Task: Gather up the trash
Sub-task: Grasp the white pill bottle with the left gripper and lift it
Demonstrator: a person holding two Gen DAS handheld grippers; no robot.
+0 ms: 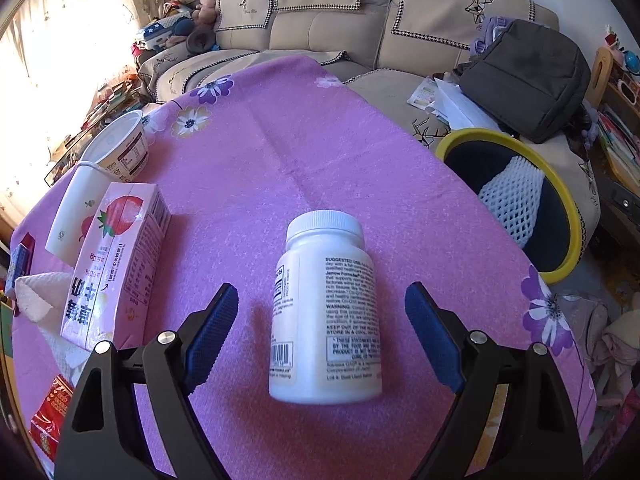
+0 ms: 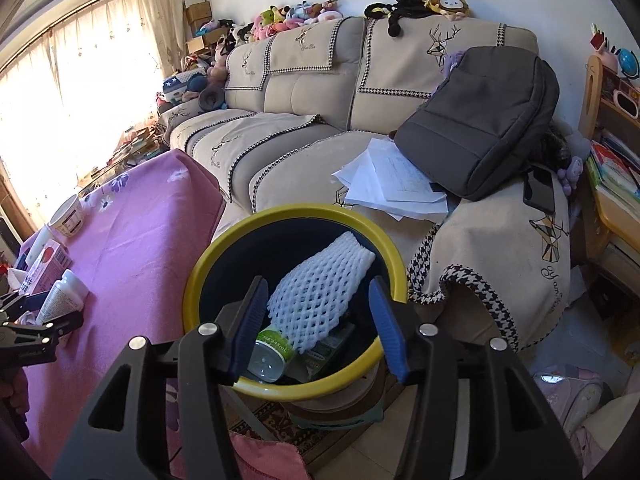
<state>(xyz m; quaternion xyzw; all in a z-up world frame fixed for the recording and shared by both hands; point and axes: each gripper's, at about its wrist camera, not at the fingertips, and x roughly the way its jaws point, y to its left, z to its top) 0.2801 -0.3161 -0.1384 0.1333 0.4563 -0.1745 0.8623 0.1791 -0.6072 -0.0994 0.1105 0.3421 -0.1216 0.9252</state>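
White plastic pill bottle (image 1: 325, 312): lying on pink-clothed desk (image 1: 280, 152) between wide-open, empty left gripper (image 1: 322, 336); rigid, light, likely slippery, grip mid-body; right gripper (image 2: 318, 320) open, empty, above yellow-rimmed bin (image 2: 208, 264)

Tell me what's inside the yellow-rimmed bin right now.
The bin holds a white foam net sleeve lying over a clear plastic bottle with a green label and some greenish packaging. Anything beneath them is covered.

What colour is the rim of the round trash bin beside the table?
Yellow; the round dark trash bin shows its yellow rim best in the right wrist view.
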